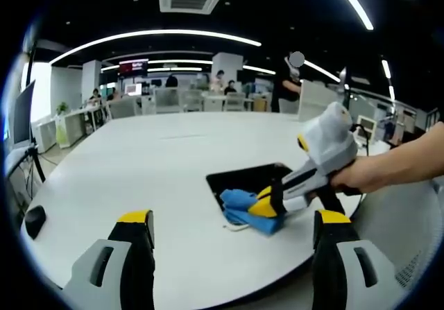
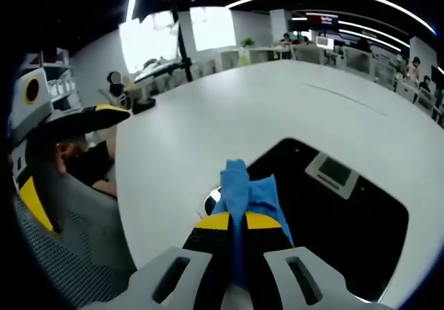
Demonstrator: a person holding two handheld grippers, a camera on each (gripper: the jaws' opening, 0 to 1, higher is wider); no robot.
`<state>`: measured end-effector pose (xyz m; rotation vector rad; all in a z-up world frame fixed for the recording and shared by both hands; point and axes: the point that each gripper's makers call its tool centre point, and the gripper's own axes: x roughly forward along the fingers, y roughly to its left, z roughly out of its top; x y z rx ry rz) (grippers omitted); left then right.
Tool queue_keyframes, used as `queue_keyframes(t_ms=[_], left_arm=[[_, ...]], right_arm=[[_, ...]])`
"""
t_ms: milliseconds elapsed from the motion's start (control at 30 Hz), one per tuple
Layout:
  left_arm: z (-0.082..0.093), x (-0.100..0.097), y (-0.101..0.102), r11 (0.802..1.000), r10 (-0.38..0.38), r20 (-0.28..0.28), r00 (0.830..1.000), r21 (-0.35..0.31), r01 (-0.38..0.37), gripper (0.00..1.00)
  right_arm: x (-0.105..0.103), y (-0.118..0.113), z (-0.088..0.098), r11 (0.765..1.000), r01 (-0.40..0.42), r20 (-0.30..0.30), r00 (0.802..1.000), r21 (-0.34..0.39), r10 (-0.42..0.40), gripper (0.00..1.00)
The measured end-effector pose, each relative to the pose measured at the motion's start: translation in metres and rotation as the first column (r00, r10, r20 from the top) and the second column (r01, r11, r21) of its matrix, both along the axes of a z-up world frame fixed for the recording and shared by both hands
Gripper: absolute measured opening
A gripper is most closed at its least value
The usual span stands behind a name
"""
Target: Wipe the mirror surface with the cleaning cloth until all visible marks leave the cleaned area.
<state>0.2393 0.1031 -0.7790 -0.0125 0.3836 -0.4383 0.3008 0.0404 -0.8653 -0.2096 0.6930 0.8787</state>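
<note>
Pinching blue cloth (image 2: 248, 193) w/ right gripper (image 2: 238, 221) jaws on mirror (image 2: 347, 220) edge; left gripper (image 1: 232, 230) jaws apart, nothing in them, over counter (image 1: 139, 164).

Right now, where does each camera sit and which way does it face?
Left gripper view: rides the open left hand-held gripper, faces across the white table to the mirror and blue cloth; the right hand-held gripper and the person's hand enter from the right.
Right gripper view: rides the right hand-held gripper, looks down at the cloth it clamps, at the mirror's edge.
Shared: table, mirror, cloth.
</note>
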Motion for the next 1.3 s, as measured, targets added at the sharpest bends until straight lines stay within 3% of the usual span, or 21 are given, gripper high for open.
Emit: queue_keyframes(t_ms=[333,933,1300], left_arm=[[-0.001,0.0,0.0,1.0,0.0,-0.003,1.0,0.001,0.0,0.95],[0.0,0.0,0.0,1.0,0.0,0.002,1.0,0.003,0.0,0.96],[-0.001,0.0,0.0,1.0,0.0,-0.007,1.0,0.002,0.0,0.94]], right_arm=[[0.003,0.017,0.0,1.0,0.002,0.0,1.0,-0.009,-0.002,0.01],[0.005,0.016,0.0,0.999,-0.018,0.048,0.999,-0.037,0.02,0.01],[0.015,0.016,0.0,0.999,-0.006,0.045,0.999,-0.033,0.008,0.01]])
